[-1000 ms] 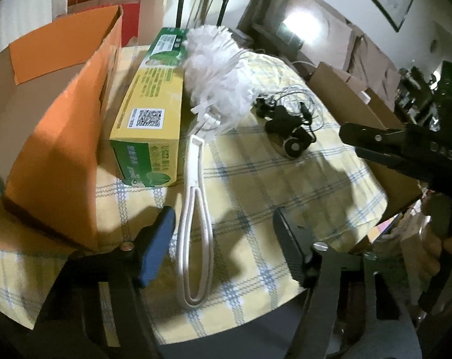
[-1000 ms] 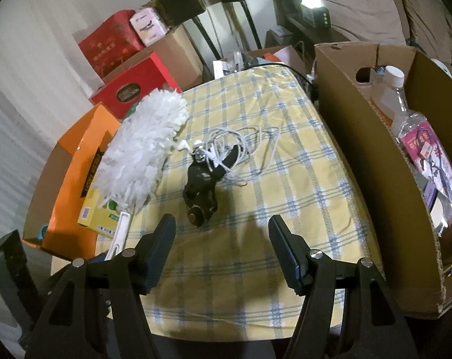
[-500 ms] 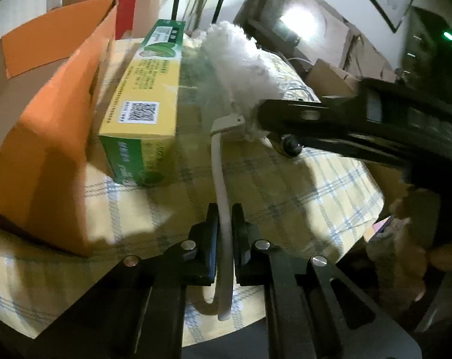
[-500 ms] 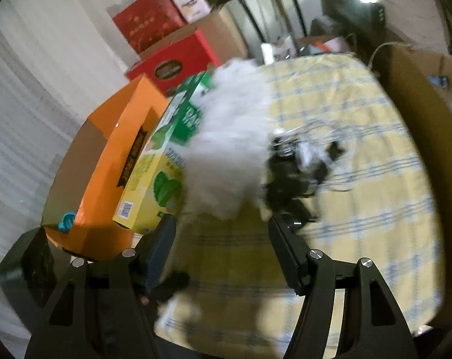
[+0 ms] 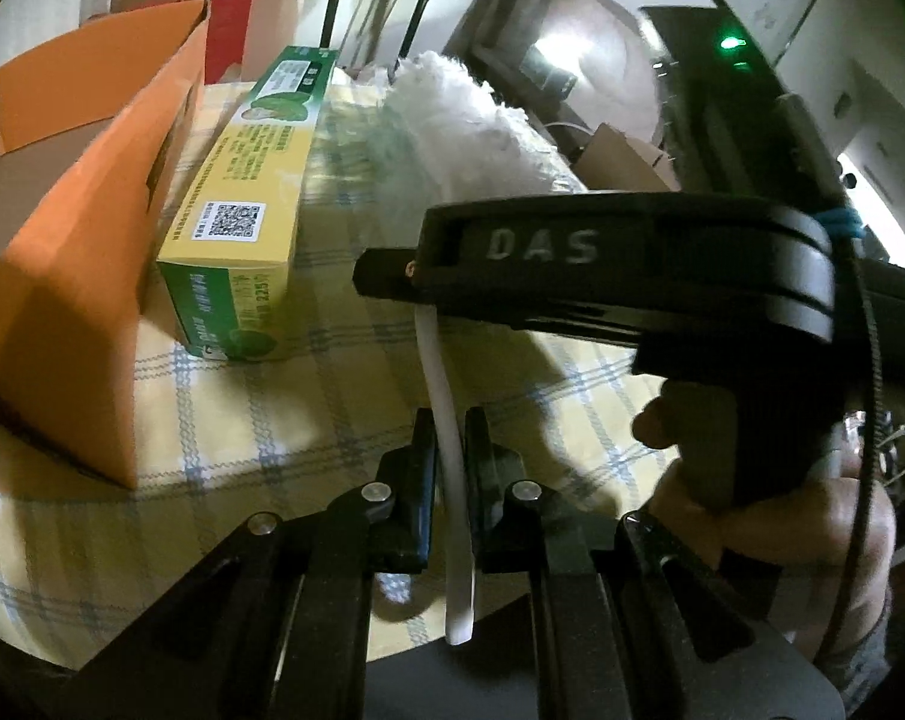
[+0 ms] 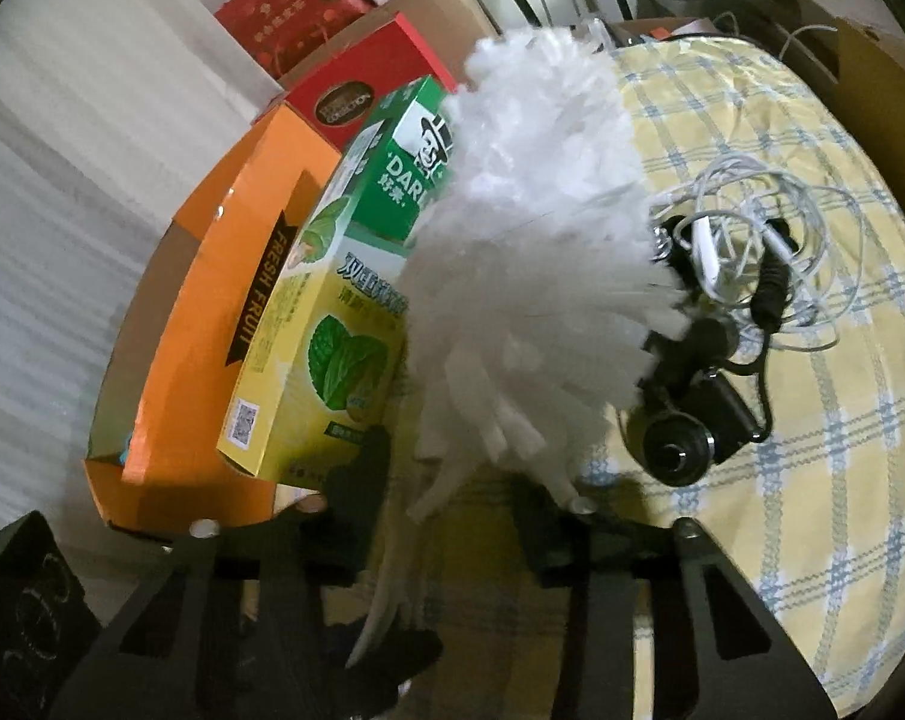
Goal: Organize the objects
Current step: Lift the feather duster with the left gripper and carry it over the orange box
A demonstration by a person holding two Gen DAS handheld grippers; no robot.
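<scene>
My left gripper: jaws clamped on the white duster handle, held off the tabletop. Right gripper: jaws open, duster's fluffy head between and above them.

Risks: thin handle could pivot in the grip; the fluffy head may snag the tangled white cable or nudge the black camera, both just right of the duster.

Room: toothpaste box and orange fruit box crowd the duster's left. Bare checked cloth lies beyond the cable.
</scene>
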